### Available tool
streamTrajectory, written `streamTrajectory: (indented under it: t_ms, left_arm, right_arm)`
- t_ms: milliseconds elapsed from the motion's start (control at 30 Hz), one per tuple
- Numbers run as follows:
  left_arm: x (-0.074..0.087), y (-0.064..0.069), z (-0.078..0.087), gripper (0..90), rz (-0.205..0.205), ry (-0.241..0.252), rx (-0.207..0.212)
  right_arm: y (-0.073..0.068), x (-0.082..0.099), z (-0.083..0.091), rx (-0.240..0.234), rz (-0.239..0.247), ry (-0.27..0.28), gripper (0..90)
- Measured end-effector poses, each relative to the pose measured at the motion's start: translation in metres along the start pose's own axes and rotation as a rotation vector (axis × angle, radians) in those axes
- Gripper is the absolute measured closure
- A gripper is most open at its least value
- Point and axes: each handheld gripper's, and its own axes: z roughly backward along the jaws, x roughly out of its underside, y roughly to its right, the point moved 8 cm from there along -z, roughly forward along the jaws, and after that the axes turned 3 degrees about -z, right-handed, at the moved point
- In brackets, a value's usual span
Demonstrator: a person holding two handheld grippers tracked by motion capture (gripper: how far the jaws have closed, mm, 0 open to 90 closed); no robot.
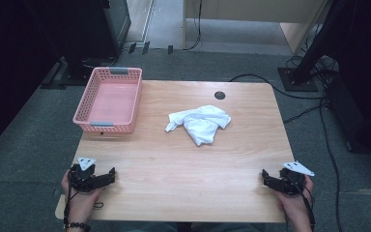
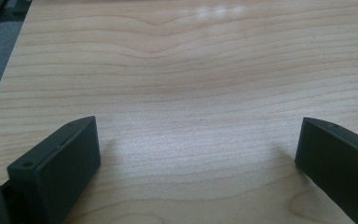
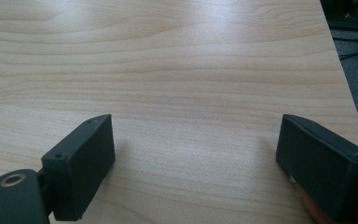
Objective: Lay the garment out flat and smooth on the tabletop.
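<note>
A crumpled white cloth [image 1: 200, 123] lies in the middle of the wooden table [image 1: 174, 164]. An empty pink plastic basket [image 1: 113, 99] stands at the table's far left corner. My left gripper [image 1: 92, 171] rests near the front left edge, held in a hand, well short of the basket. In the left gripper view this gripper [image 2: 196, 126] has its jaws wide apart over bare wood. My right gripper [image 1: 282, 176] sits near the front right edge. Its jaws also stand wide apart in the right gripper view [image 3: 195, 122], with nothing between them.
A small black grommet [image 1: 220, 95] is set in the table top behind the cloth. Cables [image 1: 319, 111] run over the grey carpet right of the table. A black stand base [image 1: 297, 77] sits at the back right, and dark equipment [image 1: 92, 29] at the back left.
</note>
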Motion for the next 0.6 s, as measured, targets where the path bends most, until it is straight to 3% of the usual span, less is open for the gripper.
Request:
streamTrajectory:
  t_ms: [400, 600]
  left_arm:
    - [-0.0001, 0.0004, -0.0001, 0.1, -0.002, 0.002, 0.002]
    - [0.0, 0.0006, 0.0, 0.1, -0.002, 0.002, 0.003]
  right_arm:
    - [-0.0044, 0.0011, 0.0007, -0.016, 0.019, 0.001, 11.3]
    - [-0.0034, 0.0004, 0.0027, 0.008, 0.013, 0.0, 15.6]
